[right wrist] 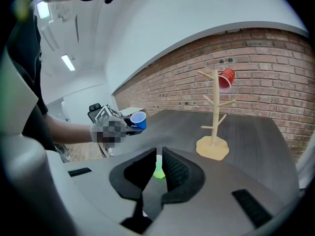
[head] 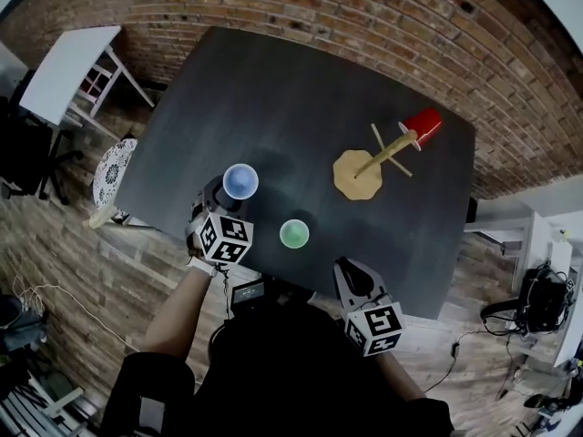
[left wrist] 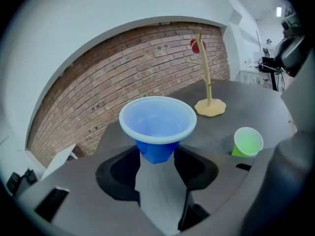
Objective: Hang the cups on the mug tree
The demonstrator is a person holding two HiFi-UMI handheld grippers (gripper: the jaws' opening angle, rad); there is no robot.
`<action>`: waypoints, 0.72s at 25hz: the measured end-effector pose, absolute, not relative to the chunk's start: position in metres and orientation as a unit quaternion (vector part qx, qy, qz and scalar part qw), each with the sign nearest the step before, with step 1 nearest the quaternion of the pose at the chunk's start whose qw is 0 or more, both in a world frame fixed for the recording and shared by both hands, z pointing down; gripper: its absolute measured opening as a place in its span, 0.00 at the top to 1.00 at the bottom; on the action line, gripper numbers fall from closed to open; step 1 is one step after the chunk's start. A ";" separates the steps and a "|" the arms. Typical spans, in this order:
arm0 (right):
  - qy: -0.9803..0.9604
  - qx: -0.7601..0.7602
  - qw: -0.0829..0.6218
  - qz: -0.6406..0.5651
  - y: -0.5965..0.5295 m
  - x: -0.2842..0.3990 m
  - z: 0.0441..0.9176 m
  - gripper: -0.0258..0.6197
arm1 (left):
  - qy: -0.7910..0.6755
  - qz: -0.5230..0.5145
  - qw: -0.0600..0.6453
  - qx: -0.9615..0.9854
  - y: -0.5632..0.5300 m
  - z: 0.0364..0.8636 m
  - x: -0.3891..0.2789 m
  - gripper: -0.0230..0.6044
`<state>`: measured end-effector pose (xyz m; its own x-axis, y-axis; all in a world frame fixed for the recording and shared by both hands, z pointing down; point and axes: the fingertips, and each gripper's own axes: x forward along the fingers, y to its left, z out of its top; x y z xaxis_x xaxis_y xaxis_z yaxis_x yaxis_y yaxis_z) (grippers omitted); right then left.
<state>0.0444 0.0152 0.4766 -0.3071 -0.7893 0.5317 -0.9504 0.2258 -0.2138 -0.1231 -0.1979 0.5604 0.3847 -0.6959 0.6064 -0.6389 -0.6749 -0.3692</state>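
**Blue cup in the left gripper, clear of the table**

Blue cup (left wrist: 157, 127): small, thin-walled plastic, tapered, pale rolled rim, no handle visible. Judged very light, smooth and a bit slippery. The wall likely flexes under a hard squeeze.

Left gripper (left wrist: 156, 156) is clamped on the narrow lower body with jaws wide, mouth up. That looks the best hold, since the base is stiffer than the rim.

Green cup (head: 293, 234), same shape, stands upright on the dark matte table (head: 273, 89), near the right gripper (right wrist: 158, 168). Its jaws are closed together on nothing.

Mug tree (head: 378, 160): pale wood, slim trunk, angled pegs, flat lobed base, well apart from both grippers. Red cup (head: 423, 126) sits mouth-down over the top peg.

With no handle, I'd guess the blue cup needs tipping over a free peg. The tree looks light enough to topple if knocked.
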 end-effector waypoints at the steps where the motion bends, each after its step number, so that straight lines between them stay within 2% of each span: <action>1: -0.767 0.568 0.155 0.256 0.018 0.046 0.477 0.87 | 0.397 -0.383 0.054 -0.832 -0.201 0.553 -0.115 0.60; 8: -0.757 0.580 0.138 0.269 0.036 0.065 0.482 0.87 | 0.373 -0.384 0.138 -0.833 -0.228 0.518 -0.062 0.60; 13: -0.748 0.588 0.139 0.274 0.050 0.079 0.487 0.87 | 0.348 -0.397 0.223 -0.819 -0.246 0.501 -0.014 0.60; 18: -0.738 0.599 0.136 0.280 0.063 0.092 0.489 0.87 | 0.315 -0.404 0.258 -0.819 -0.259 0.497 0.033 0.60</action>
